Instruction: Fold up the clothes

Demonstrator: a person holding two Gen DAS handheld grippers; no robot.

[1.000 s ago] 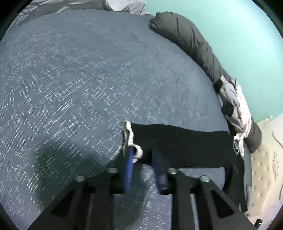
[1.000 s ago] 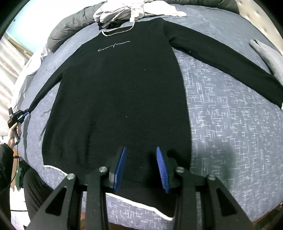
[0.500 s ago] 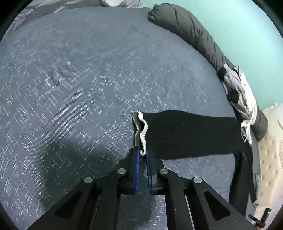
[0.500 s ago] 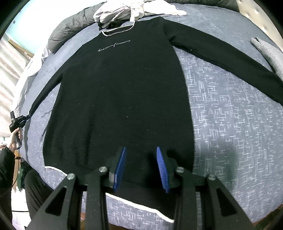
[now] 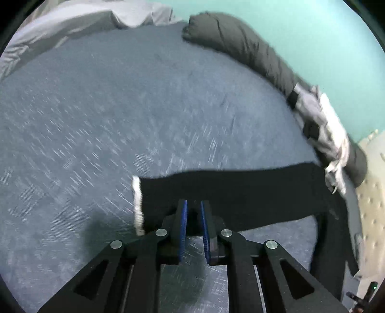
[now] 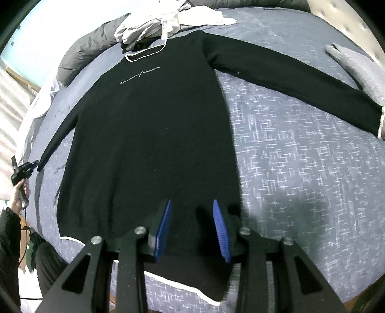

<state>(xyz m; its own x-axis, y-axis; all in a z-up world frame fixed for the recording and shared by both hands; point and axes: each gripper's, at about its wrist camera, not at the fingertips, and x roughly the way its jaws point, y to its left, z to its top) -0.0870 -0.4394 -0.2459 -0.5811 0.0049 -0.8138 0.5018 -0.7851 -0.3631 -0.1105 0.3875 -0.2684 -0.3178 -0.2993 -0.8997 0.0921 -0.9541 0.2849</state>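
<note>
A: Where is the sweater (image 6: 154, 125) at this moment?

B: It lies flat on the bed (image 6: 300, 168), front side up, with the collar far from the right camera and the hem near it. The hem has a thin white edge. Both sleeves are stretched out to the sides.

A: What does the left gripper (image 5: 192, 207) do?

B: Its blue pads (image 5: 183, 231) stand close together, with only a narrow gap between them, and the black cloth of the left sleeve (image 5: 240, 192) is in that gap. It pinches the sleeve a little inside the white cuff (image 5: 137, 204). The picture is blurred, so I cannot tell how deep the cloth sits. In the right view this gripper looks small, at the end of the sleeve at the left edge of the bed.

A: And the right gripper (image 6: 192, 209)?

B: Its jaws are spread wide. It hangs over the lower part of the sweater, just above the hem, and it grips nothing. Between its pads only the black cloth shows.

A: What else is on the bed?

B: A rolled dark grey duvet (image 5: 240, 48) lies along the far edge, beside the green wall (image 5: 300, 36). A heap of white and grey clothes (image 6: 168, 19) lies just behind the collar. One grey garment (image 6: 358, 69) lies near the right sleeve (image 6: 288, 79), close to its white cuff.
</note>
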